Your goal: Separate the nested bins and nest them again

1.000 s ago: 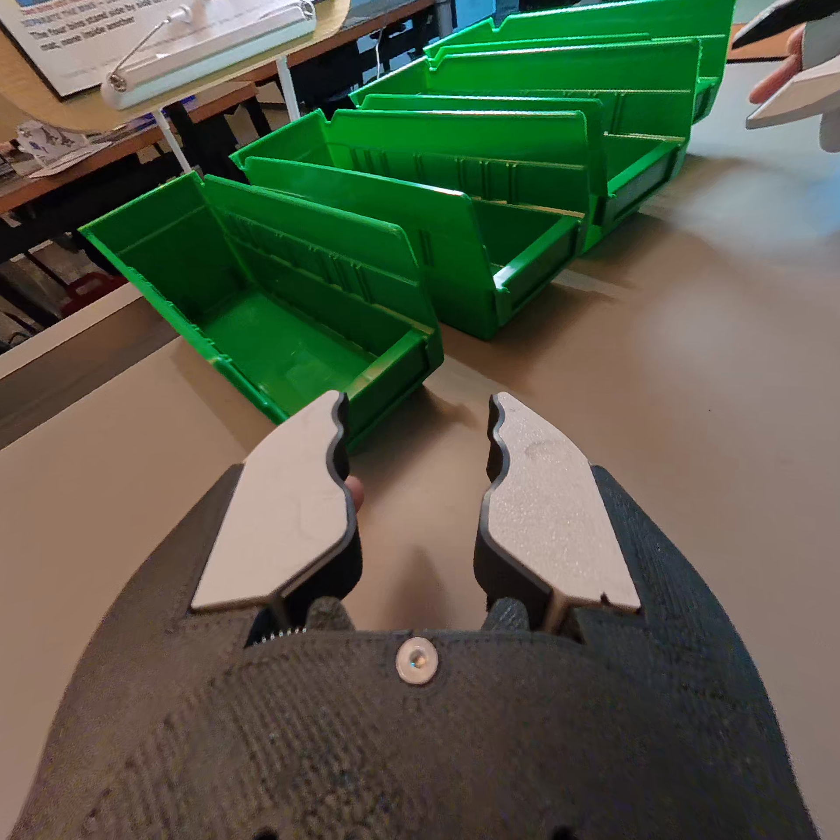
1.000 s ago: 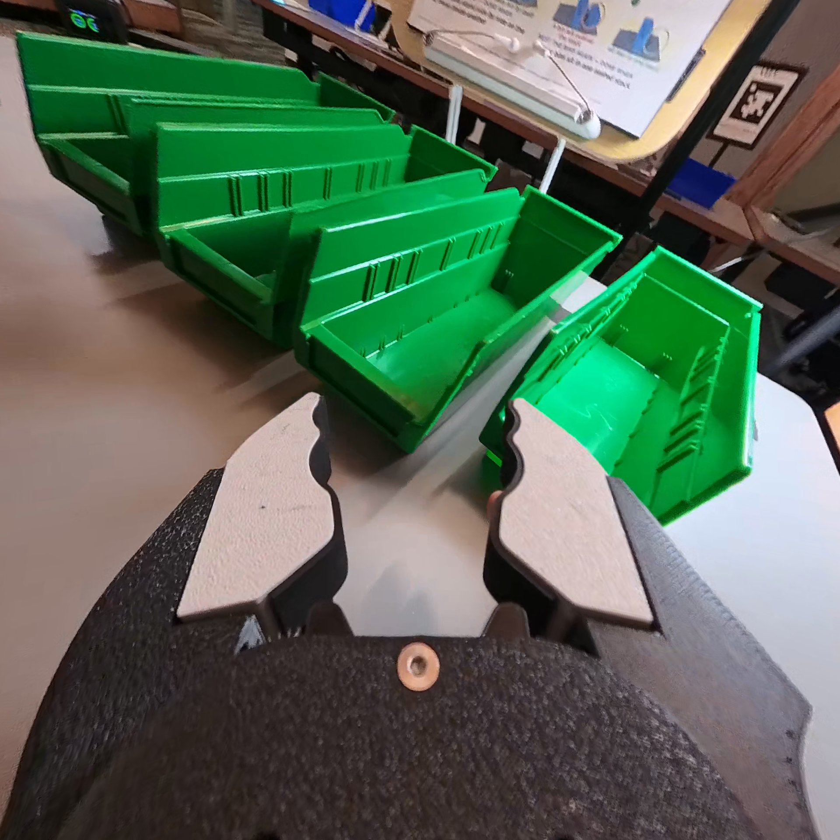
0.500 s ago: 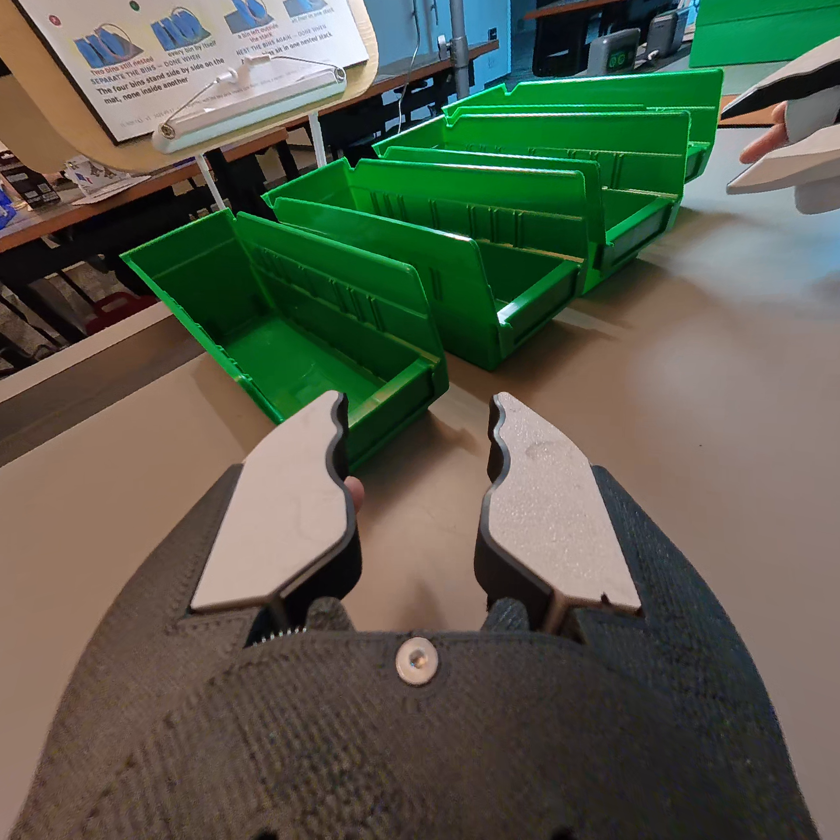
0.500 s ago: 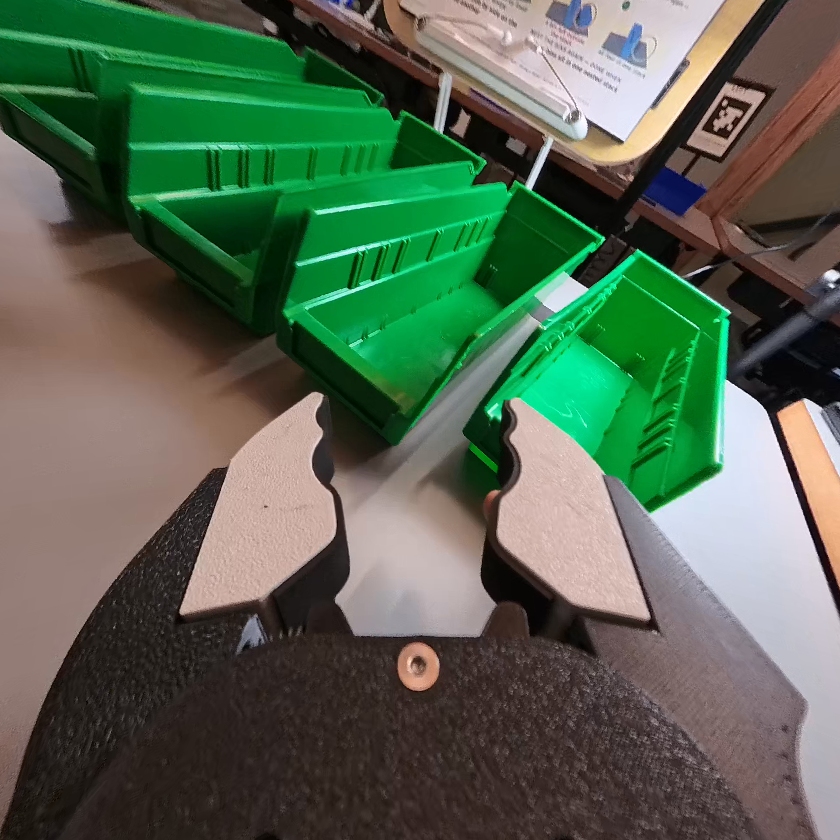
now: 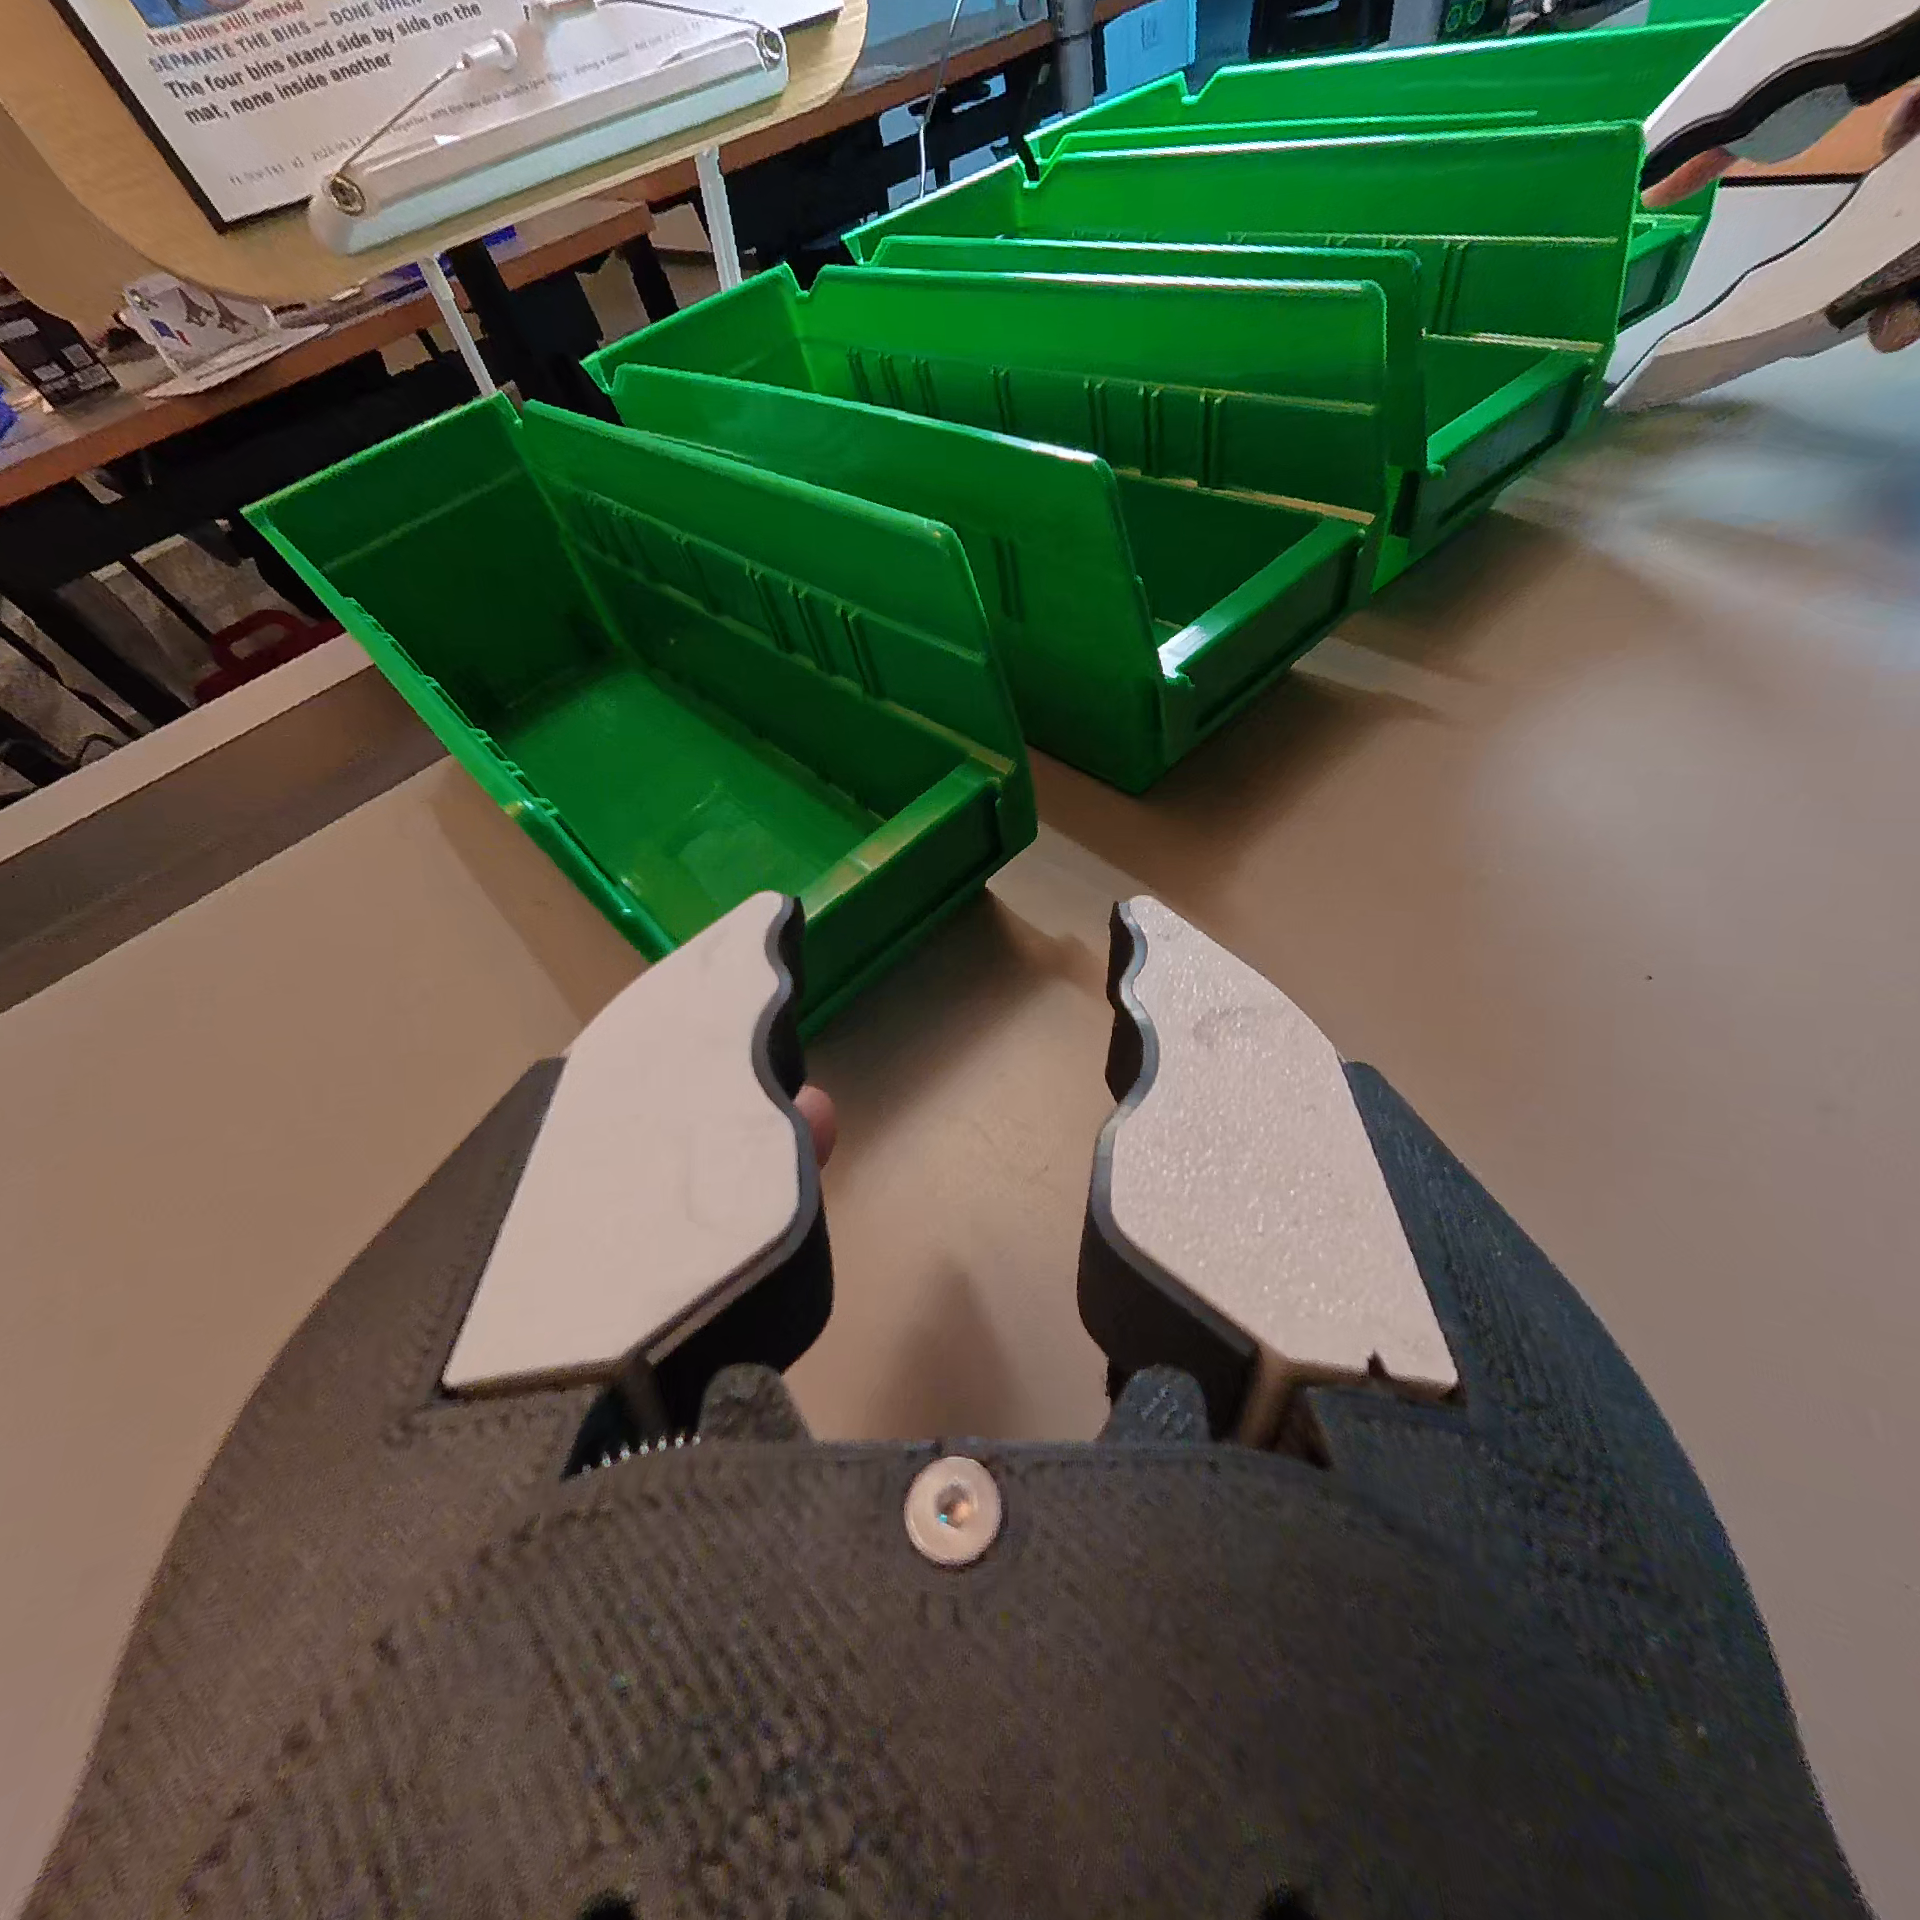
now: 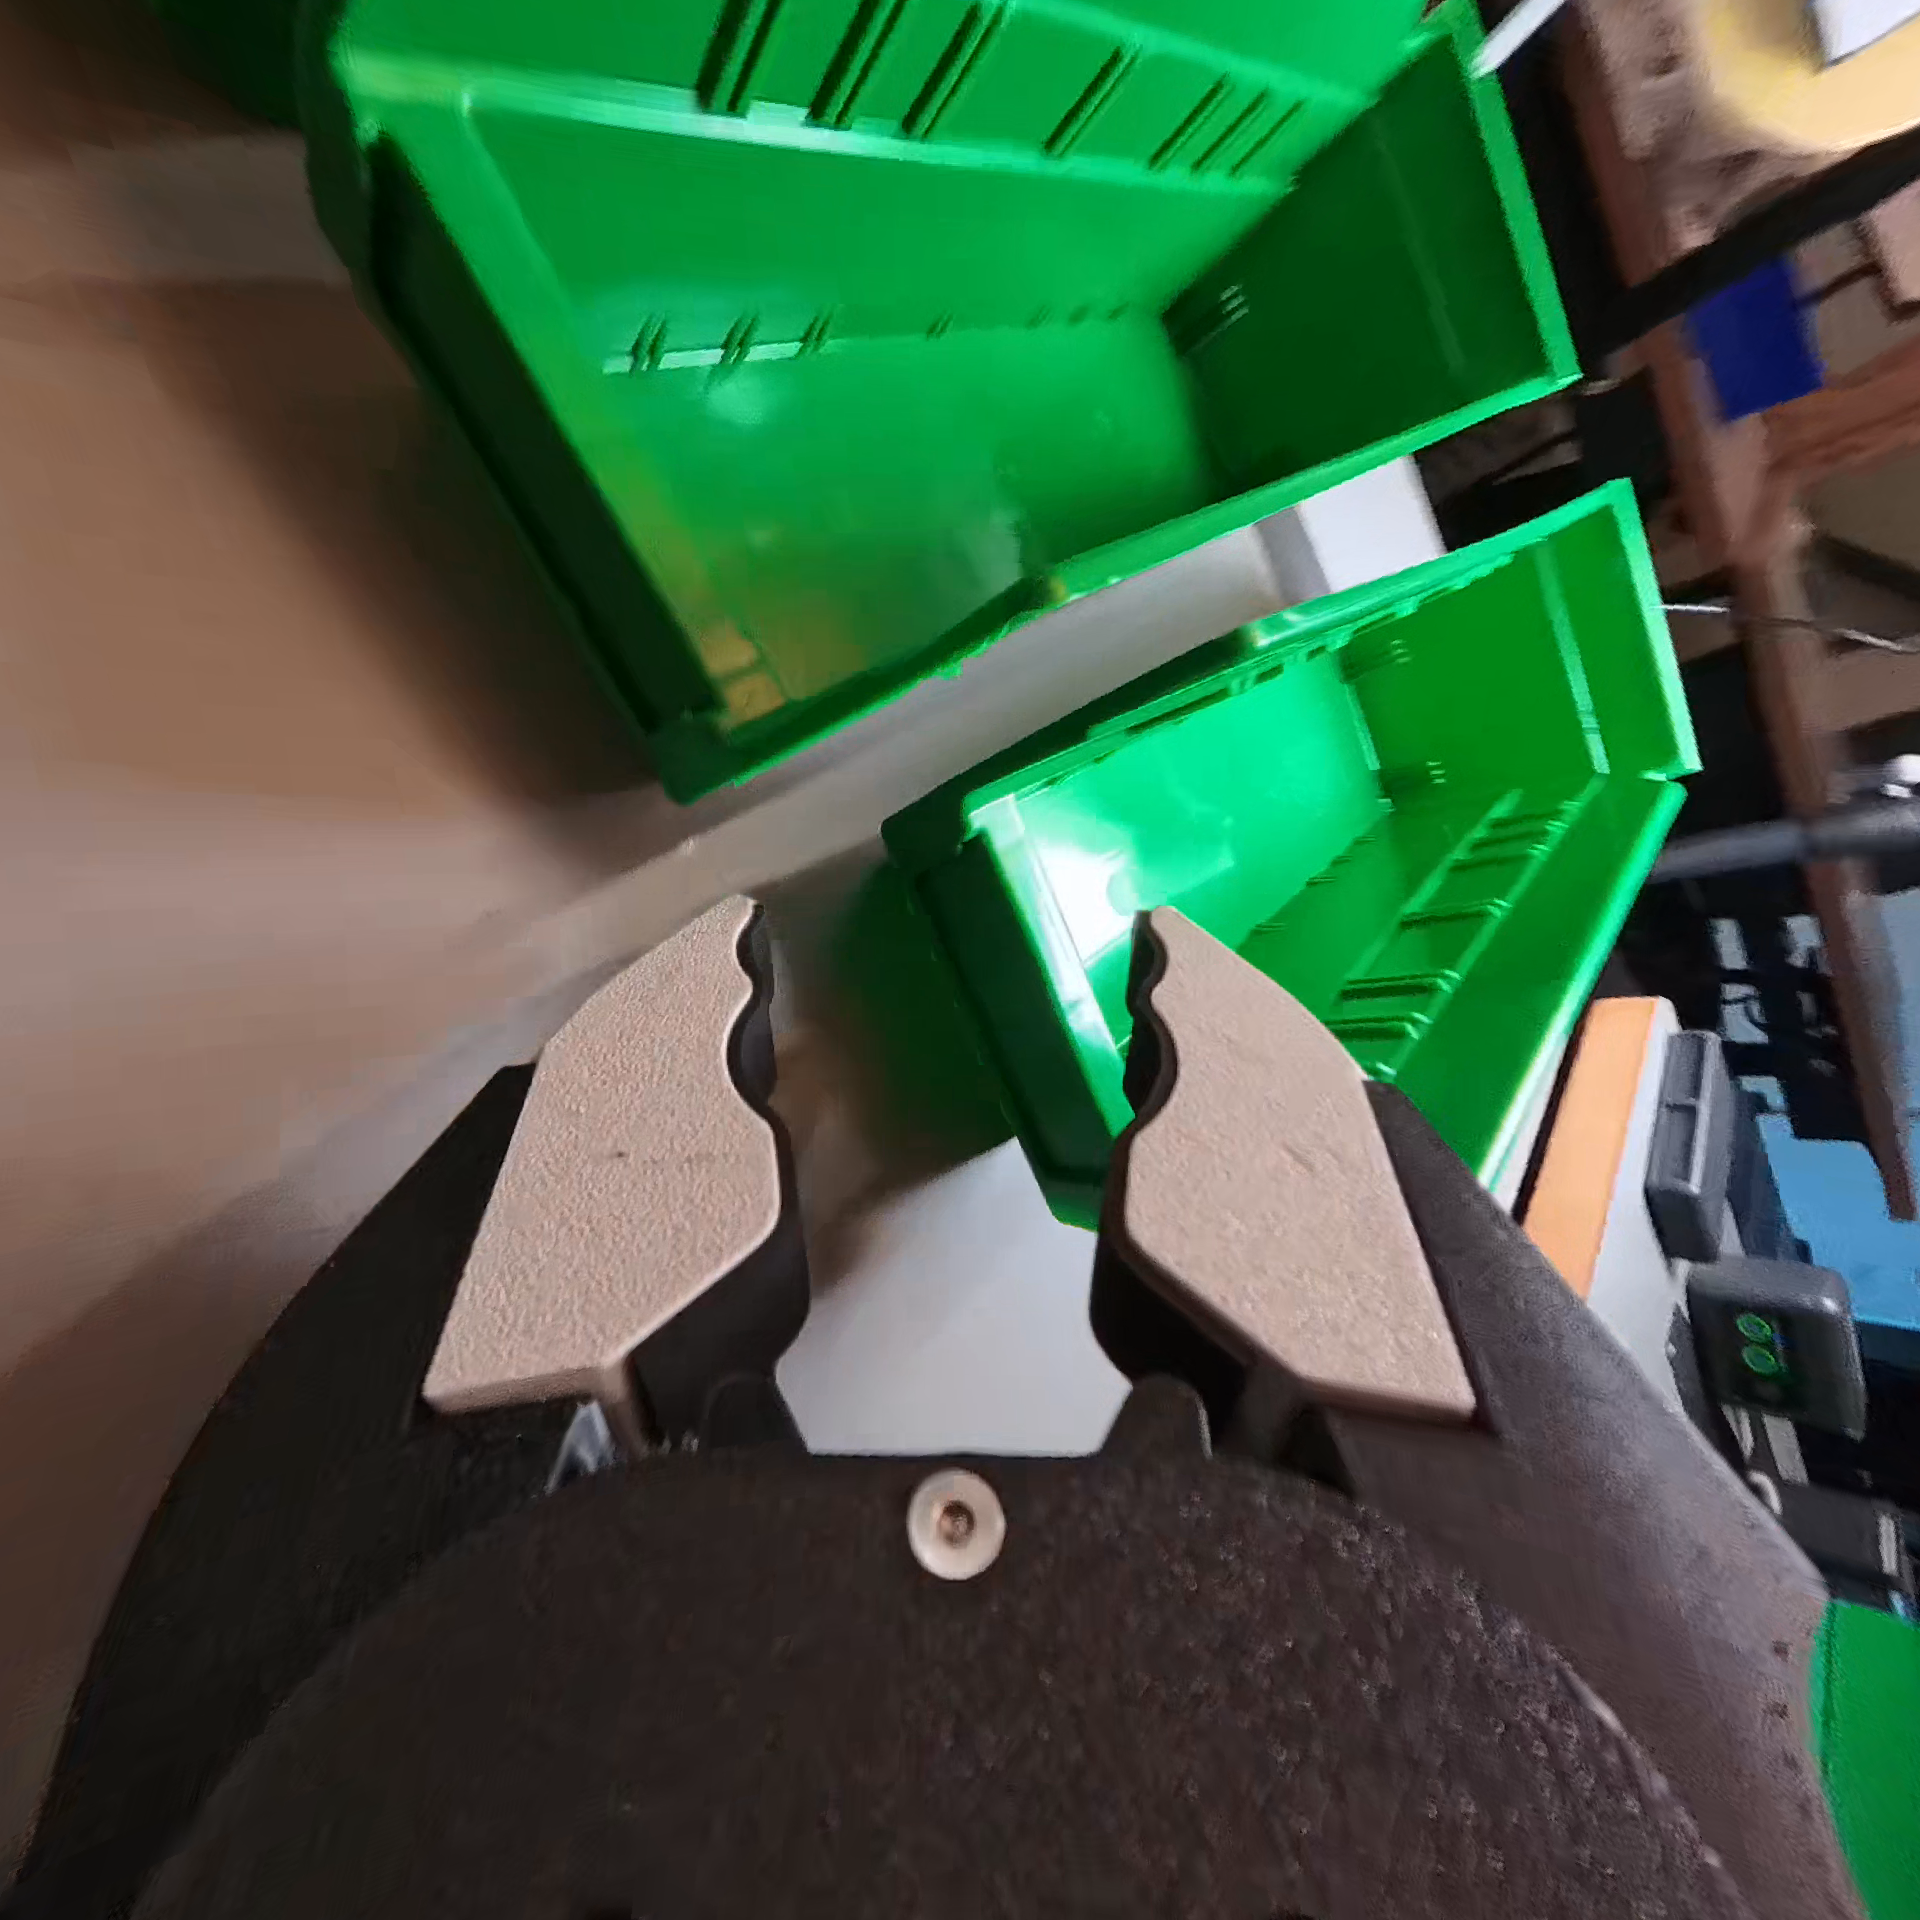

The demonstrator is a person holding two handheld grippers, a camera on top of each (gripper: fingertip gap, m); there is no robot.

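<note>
In the left wrist view, four open-topped green plastic bins stand in a row on the smooth tan tabletop (image 5: pixel 1558 935), none inside another. So the separating half looks finished, and the re-nesting has not begun.

At the left end, the nearest green bin (image 5: pixel 665 748) sits angled, slightly apart from the second green bin (image 5: pixel 1039 582). The third green bin (image 5: pixel 1299 353) and the farthest green bin (image 5: pixel 1351 166) follow close behind, walls nearly touching.

The left gripper (image 5: pixel 951 966) hovers just before the nearest bin's low front lip, jaws spread and holding nothing.

At the far right, the right gripper (image 6: pixel 945 966) is tilted over, jaws spread and empty, near the front corner of the end bin (image 6: pixel 1351 883). It seems poised to take that bin's front wall for the first lift, though contact is unclear through the blur.
</note>
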